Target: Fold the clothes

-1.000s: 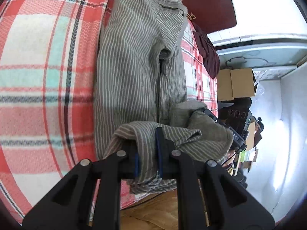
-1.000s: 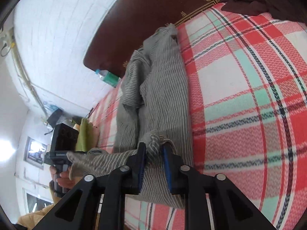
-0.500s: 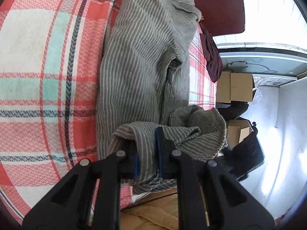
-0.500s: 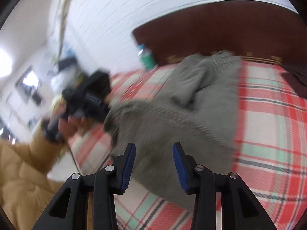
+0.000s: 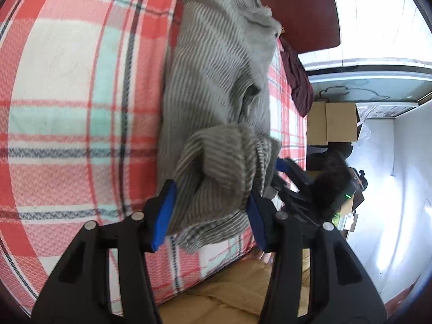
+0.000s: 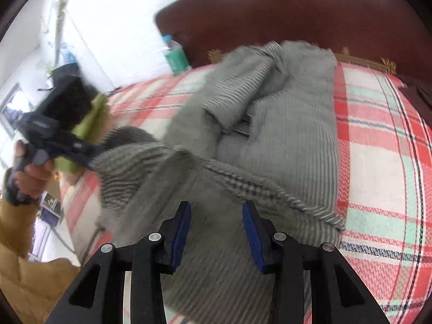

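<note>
Striped grey garment [image 5: 216, 86] lying on plaid bed [image 5: 67, 94], hem bunched btwn left gripper [image 5: 209, 210] jaws, opening, pads off cloth. Right gripper [image 6: 216, 224] parted, empty, above cloth. Maroon garment [image 5: 299, 86], bottle [image 6: 174, 54] nearby.

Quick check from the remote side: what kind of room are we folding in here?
Most likely a bedroom. The grey striped garment lies on a bed covered with a red plaid bedspread, against a dark wooden headboard. Cardboard boxes stand beside the bed, so it looks like a lived-in home rather than a lab.
</note>
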A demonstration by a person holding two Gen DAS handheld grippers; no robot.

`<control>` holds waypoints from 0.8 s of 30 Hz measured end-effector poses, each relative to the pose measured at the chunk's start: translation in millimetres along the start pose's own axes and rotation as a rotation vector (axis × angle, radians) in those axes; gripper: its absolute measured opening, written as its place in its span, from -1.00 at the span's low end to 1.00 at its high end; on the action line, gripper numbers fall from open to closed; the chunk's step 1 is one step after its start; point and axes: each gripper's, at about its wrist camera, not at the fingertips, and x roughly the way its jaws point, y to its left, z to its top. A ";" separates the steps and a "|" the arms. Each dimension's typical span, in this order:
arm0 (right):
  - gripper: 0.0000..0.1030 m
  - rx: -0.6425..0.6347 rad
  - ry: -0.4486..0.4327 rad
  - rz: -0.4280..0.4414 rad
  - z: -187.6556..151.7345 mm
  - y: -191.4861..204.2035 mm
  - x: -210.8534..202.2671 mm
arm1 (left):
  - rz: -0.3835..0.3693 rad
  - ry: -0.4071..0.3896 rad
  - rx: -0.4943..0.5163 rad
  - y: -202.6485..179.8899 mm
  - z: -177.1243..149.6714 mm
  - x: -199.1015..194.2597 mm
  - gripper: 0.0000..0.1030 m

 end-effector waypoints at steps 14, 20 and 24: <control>-0.20 -0.592 0.054 -0.101 -22.1 115.0 25.4 | -0.069 -0.008 0.015 -8.9 5.5 -7.0 0.07; -0.66 -0.523 -0.014 -0.101 -3.8 104.2 25.8 | -0.087 -0.020 0.027 -15.2 11.1 -9.0 0.07; -0.80 -0.167 -0.029 -0.037 24.5 40.8 27.7 | -0.102 -0.065 0.032 -14.3 13.6 -19.7 0.07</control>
